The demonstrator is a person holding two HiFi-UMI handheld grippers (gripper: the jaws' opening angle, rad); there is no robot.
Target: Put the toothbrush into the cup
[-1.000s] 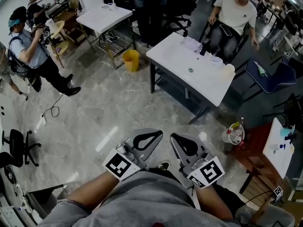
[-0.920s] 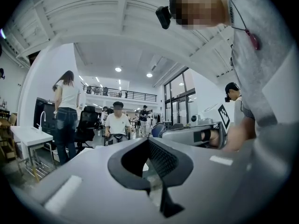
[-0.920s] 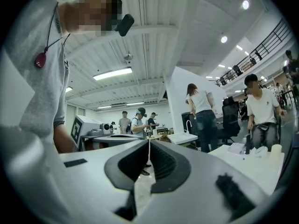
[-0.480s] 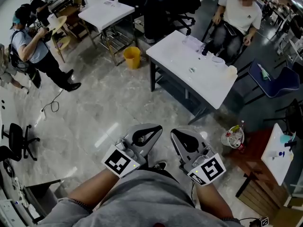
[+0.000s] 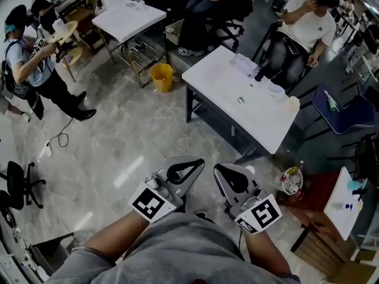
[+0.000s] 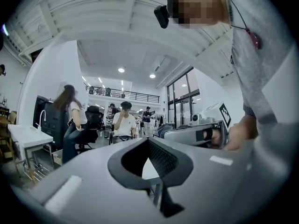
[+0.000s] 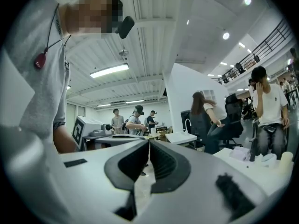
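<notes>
White bench point(image 5: 220, 86) is lying well ahead; left hand-held gripper point(image 5: 194, 168) and right hand-held gripper point(image 5: 219, 173), both clenched empty, are needing a closer approach first.

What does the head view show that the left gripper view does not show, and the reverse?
Only the head view: the yellow bin and a cable on the floor. Only the left gripper view: the ceiling lights and the balcony railing. Both: the left gripper, shut and empty, the right gripper, and a seated person in a white shirt.
</notes>
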